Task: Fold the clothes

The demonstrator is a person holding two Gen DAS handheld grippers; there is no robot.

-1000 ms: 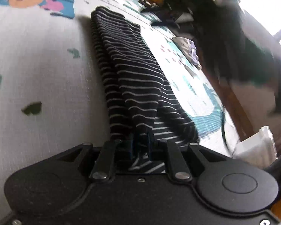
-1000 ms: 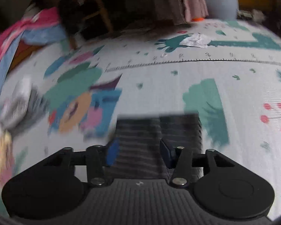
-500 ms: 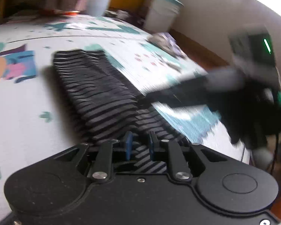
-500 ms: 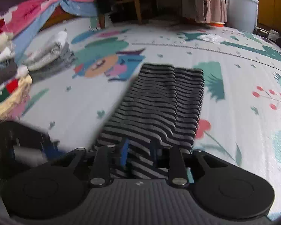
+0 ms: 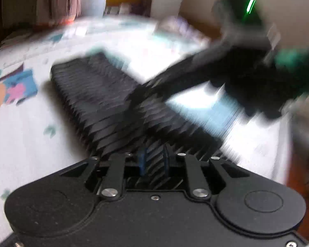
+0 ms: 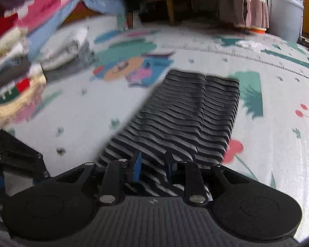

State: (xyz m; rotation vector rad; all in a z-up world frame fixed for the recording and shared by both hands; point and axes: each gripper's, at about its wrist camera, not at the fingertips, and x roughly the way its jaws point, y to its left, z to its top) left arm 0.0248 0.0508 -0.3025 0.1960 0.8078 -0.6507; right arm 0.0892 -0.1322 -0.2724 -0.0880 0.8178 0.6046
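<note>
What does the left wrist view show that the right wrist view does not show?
Only the left wrist view shows the right claw device from outside, blurred, reaching onto the garment.
Only the right wrist view shows the stack of folded clothes and the white bucket with a plant.
Both show the striped garment on the play mat, pinched at its near edge.

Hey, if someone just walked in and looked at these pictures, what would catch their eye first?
The black-and-white striped garment, folded into a long strip on the cartoon-printed play mat, dominates both views. Each gripper pinches its near edge: the left gripper and the right gripper. To the left in the right wrist view sits a colourful stack of folded clothes.
</note>
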